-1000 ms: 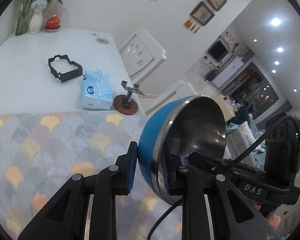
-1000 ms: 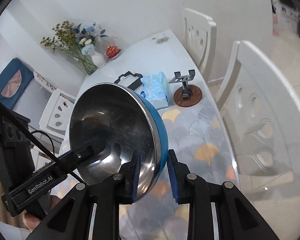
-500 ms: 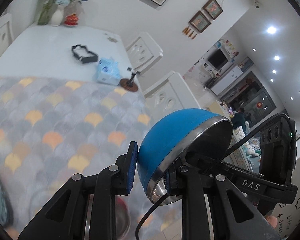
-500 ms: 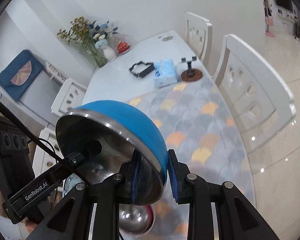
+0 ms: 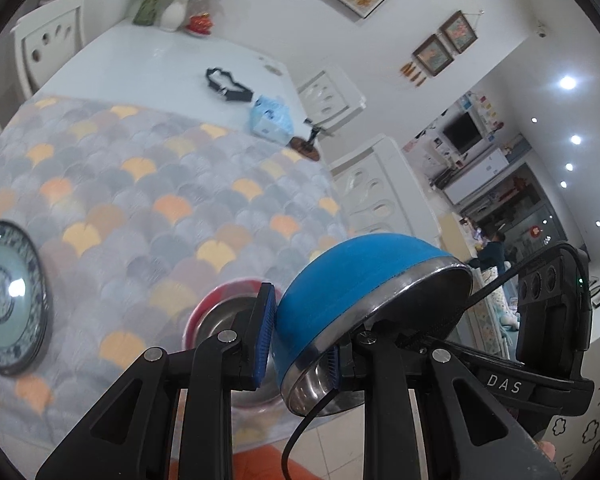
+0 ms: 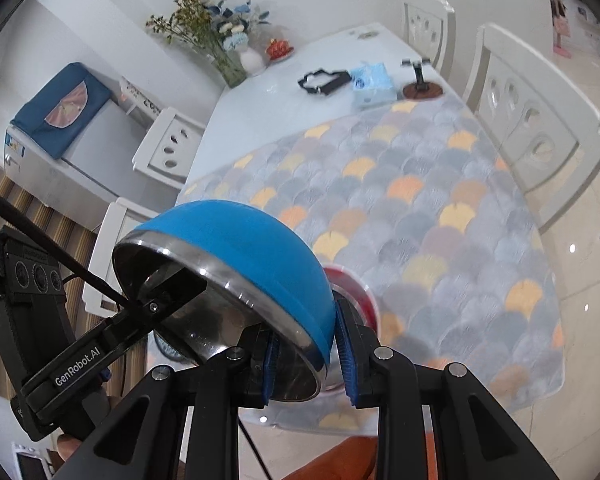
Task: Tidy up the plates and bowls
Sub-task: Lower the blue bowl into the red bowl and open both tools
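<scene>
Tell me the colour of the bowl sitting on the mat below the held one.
Red outside, steel inside: the red bowl shows best in the left wrist view.

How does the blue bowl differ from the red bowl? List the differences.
The blue bowl is held in the air, tipped on its side, clamped at the rim by both the left tool and the right tool; the red bowl sits upright on the patterned mat, ungripped. Both have shiny steel interiors.
</scene>
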Tool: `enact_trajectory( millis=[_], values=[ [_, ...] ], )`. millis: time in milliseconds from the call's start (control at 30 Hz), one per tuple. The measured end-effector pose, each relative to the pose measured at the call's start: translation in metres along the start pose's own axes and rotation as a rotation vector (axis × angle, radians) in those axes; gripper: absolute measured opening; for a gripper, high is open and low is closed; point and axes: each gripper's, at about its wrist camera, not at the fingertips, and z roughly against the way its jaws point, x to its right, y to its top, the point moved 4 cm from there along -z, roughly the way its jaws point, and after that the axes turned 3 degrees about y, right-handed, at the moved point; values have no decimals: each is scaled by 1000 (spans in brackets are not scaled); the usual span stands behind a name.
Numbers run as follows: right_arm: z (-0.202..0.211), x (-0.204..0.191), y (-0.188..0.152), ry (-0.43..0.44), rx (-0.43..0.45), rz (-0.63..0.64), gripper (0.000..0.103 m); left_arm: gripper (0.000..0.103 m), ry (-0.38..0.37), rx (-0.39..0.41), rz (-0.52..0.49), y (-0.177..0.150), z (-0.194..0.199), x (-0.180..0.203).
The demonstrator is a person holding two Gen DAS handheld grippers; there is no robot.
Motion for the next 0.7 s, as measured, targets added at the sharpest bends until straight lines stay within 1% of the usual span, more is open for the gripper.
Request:
enact_trajectory(
  millis=[33, 100, 133, 200, 300, 400, 533, 700],
  values=[
    [-5, 4, 0, 6, -18, -18, 27, 19, 16, -16, 6, -4, -3, -4],
    [-22, 13, -12, 30, -91, -93, 27, 19, 50, -51, 14, -11, -12, -12],
    [-28, 18, -15, 34, -113, -115, 27, 19, 68, -74, 15, -16, -18, -16],
    [-46, 27, -27, 29, -166, -160, 27, 19, 93, -111, 14, -25, -26, -22],
    [-64, 36, -40, 13, -212, -196, 27, 19, 126, -156, 19, -36, -40, -32],
    [-75, 44, -46, 7, -234, -218, 27, 19, 143, -188, 24, -43, -52, -40],
    [-80, 51, -46, 10, -241, -237, 27, 19, 154, -222, 38, -47, -64, -48],
    [-82, 56, -43, 8, -242, -250, 27, 19, 160, -237, 39, -47, -71, -50]
  ],
)
